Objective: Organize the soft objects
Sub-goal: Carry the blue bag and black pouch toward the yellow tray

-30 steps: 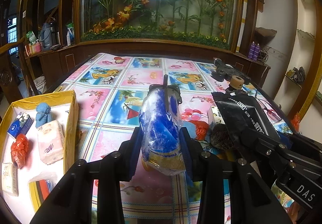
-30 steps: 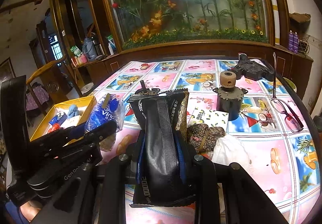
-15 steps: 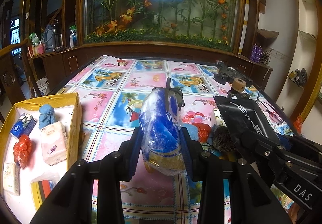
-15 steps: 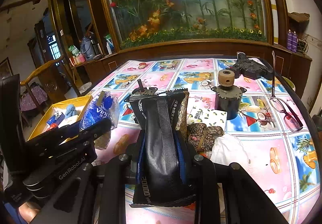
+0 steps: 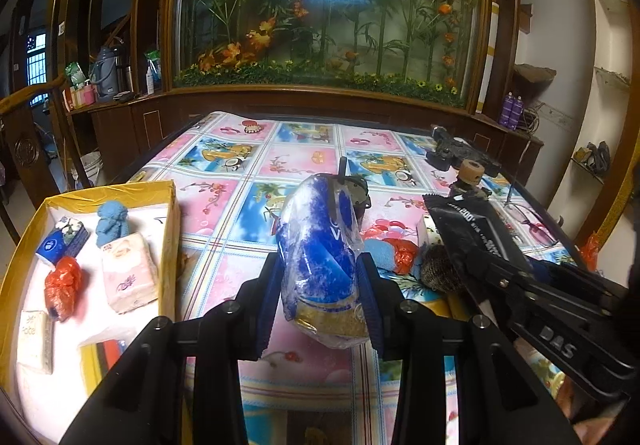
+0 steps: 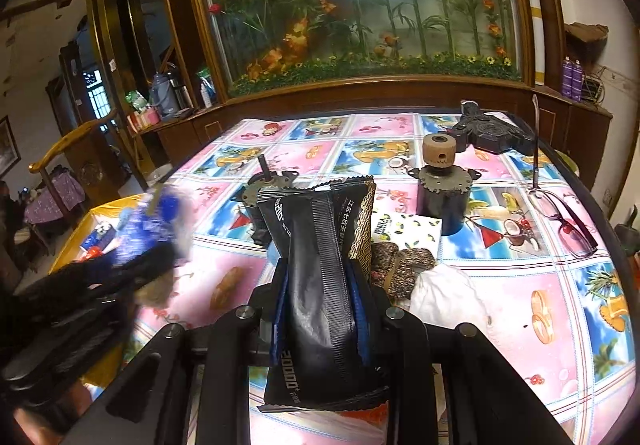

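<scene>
Now, at the bench's left edge sits the yellow box (image 5: pixel 170 229), white inside, already holding a blue tissue pack (image 5: pixel 62 241), a blue plush figure (image 5: pixel 111 223), a pink tissue pack (image 5: pixel 128 277) and a red crumpled bag (image 5: pixel 64 287). My left claw (image 5: pixel 320 287) is clamped on the blue-and-white plastic pack (image 5: pixel 320 245), which hangs above the bench just right of that box, crinkled and glossy, with a gold band at its lower end. To do this well, I judge I should carry it over the box's near wall, lower it onto the bare white patch in the middle, and only then let go, so the slippery film does not slide out early.

Further right, my right claw (image 6: pixel 322 309) pinches the black snack pouch (image 6: pixel 320 285), a limp, ribbed sachet with white print and a gold-patterned side, raised over the middle of the bench. Beneath it lie a brown knitted bundle (image 6: pixel 400 265) and a white cloth (image 6: pixel 444 293). Toward the right edge stand a dark motor (image 6: pixel 440 185) and spectacles (image 6: pixel 560 213).
</scene>
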A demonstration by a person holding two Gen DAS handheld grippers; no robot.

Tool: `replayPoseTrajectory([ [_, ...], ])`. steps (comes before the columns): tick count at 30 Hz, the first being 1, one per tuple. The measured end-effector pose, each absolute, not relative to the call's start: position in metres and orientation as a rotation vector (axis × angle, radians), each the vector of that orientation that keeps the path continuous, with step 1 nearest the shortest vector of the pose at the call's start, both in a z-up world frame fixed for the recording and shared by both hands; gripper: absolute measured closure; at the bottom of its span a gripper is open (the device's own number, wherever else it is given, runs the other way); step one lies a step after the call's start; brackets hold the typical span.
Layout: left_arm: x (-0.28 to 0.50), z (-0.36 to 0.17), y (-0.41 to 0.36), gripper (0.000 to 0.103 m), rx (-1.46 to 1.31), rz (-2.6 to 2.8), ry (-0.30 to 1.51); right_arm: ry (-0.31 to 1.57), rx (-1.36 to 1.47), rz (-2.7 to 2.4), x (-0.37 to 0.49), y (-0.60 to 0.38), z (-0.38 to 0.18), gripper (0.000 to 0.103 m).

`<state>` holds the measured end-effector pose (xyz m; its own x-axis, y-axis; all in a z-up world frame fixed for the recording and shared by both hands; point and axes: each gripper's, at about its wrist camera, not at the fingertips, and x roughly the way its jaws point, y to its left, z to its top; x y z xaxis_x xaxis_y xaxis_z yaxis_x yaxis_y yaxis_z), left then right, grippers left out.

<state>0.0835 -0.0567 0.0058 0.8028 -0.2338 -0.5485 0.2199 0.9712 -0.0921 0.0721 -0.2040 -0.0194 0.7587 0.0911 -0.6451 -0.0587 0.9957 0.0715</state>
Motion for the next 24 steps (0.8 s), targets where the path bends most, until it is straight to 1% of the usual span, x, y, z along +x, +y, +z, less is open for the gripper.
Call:
replayPoseTrajectory([
  [6, 0.066, 0.024, -0.031, 0.066, -0.051, -0.243, 0.567, 0.693, 0.123, 0.086, 0.062, -0.201, -0.014, 0.074],
  [11, 0.059, 0.035, -0.004, 0.066, -0.079, -0.219, 0.545, 0.709, 0.177, 0.145, 0.054, -0.178, -0.014, 0.074],
  [24, 0.064, 0.031, 0.079, 0.066, -0.158, -0.096, 0.585, 0.774, 0.056, 0.341, 0.052, -0.064, -0.019, 0.073],
])
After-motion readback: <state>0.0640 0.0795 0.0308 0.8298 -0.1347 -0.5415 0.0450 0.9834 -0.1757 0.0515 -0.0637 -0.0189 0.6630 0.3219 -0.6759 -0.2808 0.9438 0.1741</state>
